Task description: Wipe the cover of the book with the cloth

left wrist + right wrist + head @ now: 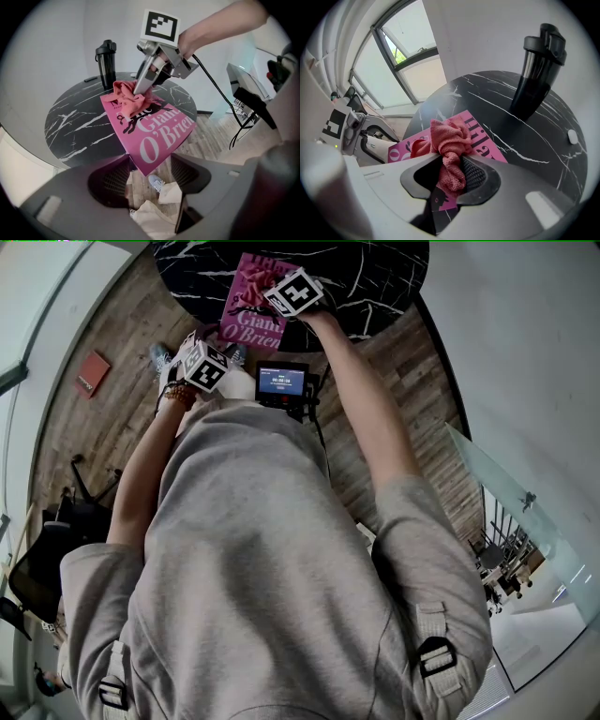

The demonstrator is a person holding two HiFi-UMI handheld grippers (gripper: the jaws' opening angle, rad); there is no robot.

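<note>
The right gripper (452, 177) is clamped on a crumpled pink terry cloth (447, 138), bunched on the pink paperback book with white lettering (487, 140). The book lies on the round black white-veined table (534, 145). Its corner overhangs at 6 o'clock, between the wide-apart jaws of the left gripper (149, 159). A black lidded bottle (539, 70) stands at 1 o'clock.

Right gripper (453, 176) jaws clamped on cloth (448, 137) (arm outstretched); left gripper (150, 171) jaws apart.
</note>
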